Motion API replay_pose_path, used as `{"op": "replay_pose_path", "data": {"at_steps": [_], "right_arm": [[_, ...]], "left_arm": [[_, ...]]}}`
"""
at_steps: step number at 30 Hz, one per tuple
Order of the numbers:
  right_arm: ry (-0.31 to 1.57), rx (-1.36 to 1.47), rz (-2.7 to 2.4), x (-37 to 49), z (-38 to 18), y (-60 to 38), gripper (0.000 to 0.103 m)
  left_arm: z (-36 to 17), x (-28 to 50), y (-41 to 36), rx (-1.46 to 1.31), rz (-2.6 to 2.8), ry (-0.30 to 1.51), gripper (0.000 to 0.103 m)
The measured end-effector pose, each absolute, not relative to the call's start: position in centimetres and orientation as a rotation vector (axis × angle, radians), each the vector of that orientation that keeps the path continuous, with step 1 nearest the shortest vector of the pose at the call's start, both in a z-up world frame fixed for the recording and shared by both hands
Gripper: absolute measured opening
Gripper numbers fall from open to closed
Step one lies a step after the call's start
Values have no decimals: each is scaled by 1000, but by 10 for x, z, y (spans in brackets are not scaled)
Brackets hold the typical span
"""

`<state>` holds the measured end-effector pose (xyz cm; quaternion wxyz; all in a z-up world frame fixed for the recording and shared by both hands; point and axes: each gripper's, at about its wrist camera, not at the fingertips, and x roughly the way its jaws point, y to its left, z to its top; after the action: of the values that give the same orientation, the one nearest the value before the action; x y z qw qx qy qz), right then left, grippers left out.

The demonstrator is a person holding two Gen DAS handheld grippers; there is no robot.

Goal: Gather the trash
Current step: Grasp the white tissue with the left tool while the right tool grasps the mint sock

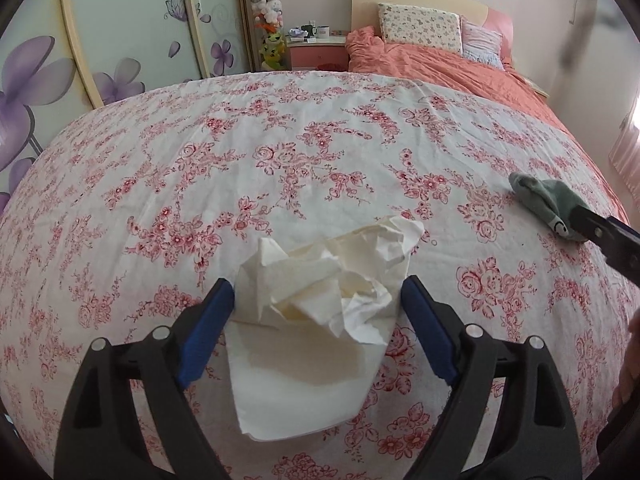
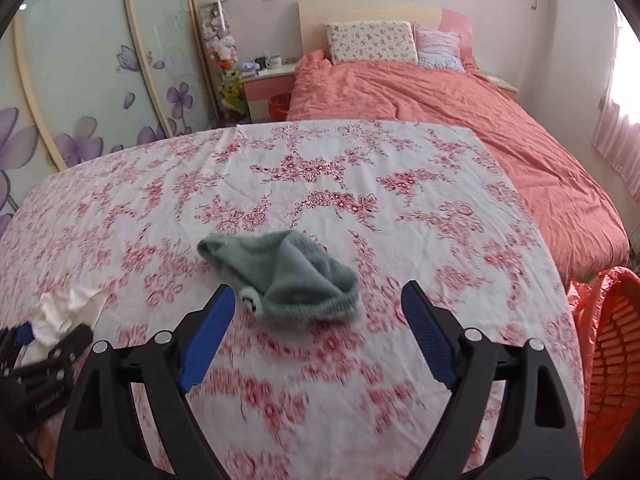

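A crumpled white tissue (image 1: 320,300) lies on the floral sheet (image 1: 320,140), between the blue pads of my left gripper (image 1: 318,292). Its jaws stand open, one pad close at each side of the paper. A grey-green sock (image 2: 288,268) with an eye patch lies just ahead of my right gripper (image 2: 318,296), whose jaws are open around the sock's near end. In the left wrist view the sock (image 1: 548,200) is at the right, with one right-gripper finger (image 1: 600,236) against it. The right wrist view shows the tissue (image 2: 64,312) and left gripper (image 2: 54,332) at lower left.
An orange-red basket (image 2: 612,360) lined with a red bag stands off the sheet's right edge. Beyond the sheet lie a coral duvet (image 2: 440,100) and pillows (image 2: 368,42). A nightstand (image 2: 268,84) and flowered wardrobe doors (image 2: 80,80) are at the left.
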<state>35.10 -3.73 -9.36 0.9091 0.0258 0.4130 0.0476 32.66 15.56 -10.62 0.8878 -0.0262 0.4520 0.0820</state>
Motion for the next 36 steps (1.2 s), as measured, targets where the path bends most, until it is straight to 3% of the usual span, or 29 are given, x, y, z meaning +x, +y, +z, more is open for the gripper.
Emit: {"op": "replay_pose_path", "data": {"at_steps": [3, 9, 11, 14, 28, 30, 32, 36], "right_arm": [[878, 69, 89, 355, -97, -35, 79], [907, 87, 54, 357, -102, -35, 49], [909, 107, 60, 353, -102, -38, 34], [917, 148, 75, 344, -101, -46, 24], [920, 173, 122, 244, -102, -83, 27], [921, 170, 154, 238, -101, -83, 38], [901, 149, 168, 235, -98, -81, 57], [881, 101, 155, 243, -97, -74, 63]], "left_arm": [[-106, 326, 157, -57, 170, 940, 84], [-106, 327, 157, -56, 170, 940, 84], [-106, 327, 157, -56, 170, 940, 84], [-106, 327, 157, -56, 169, 940, 84], [-106, 327, 157, -56, 170, 940, 85], [-106, 327, 157, -55, 170, 940, 85], [-106, 327, 158, -55, 171, 940, 85], [-106, 327, 159, -55, 171, 940, 85]]}}
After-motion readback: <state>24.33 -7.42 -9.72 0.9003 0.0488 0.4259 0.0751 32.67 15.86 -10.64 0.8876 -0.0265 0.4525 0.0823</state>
